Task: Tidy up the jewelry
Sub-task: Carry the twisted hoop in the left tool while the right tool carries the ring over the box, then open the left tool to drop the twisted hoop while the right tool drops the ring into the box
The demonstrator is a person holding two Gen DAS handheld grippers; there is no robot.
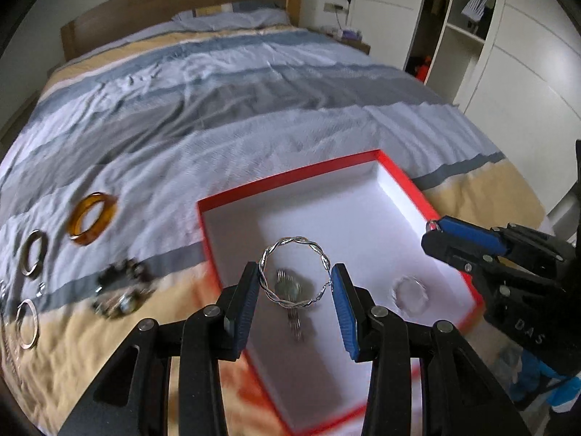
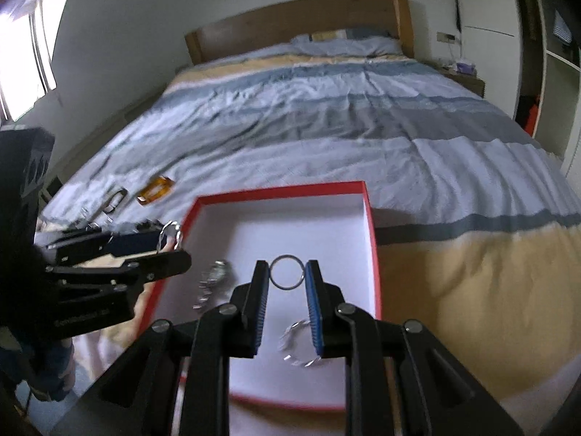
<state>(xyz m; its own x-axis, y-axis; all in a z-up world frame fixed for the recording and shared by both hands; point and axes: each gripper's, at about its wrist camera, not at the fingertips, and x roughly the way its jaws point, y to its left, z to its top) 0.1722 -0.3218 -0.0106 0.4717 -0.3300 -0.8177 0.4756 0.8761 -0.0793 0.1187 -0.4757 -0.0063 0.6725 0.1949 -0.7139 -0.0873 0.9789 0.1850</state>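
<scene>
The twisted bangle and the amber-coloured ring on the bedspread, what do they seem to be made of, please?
Twisted bangle: likely polished silver-toned metal, with bright glints along its braided strands. Amber-coloured ring: translucent orange-brown with a glossy surface, probably resin or glass; blur leaves it open.

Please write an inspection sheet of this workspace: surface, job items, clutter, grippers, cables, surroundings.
Surface: bed with striped duvet, wrinkled.
Job items: red box, open, white inside, holding a watch and a clear bangle. On the duvet left of the box: amber bangle, metal rings, a dark beaded piece.
Clutter: nothing seen.
Grippers: left gripper shut on a twisted silver bangle, over the box; right gripper shut on a thin plain ring, over the box.
Cables: nothing seen on the bed; one at the wall socket.
Surroundings: wooden headboard, white wardrobe, window.
</scene>
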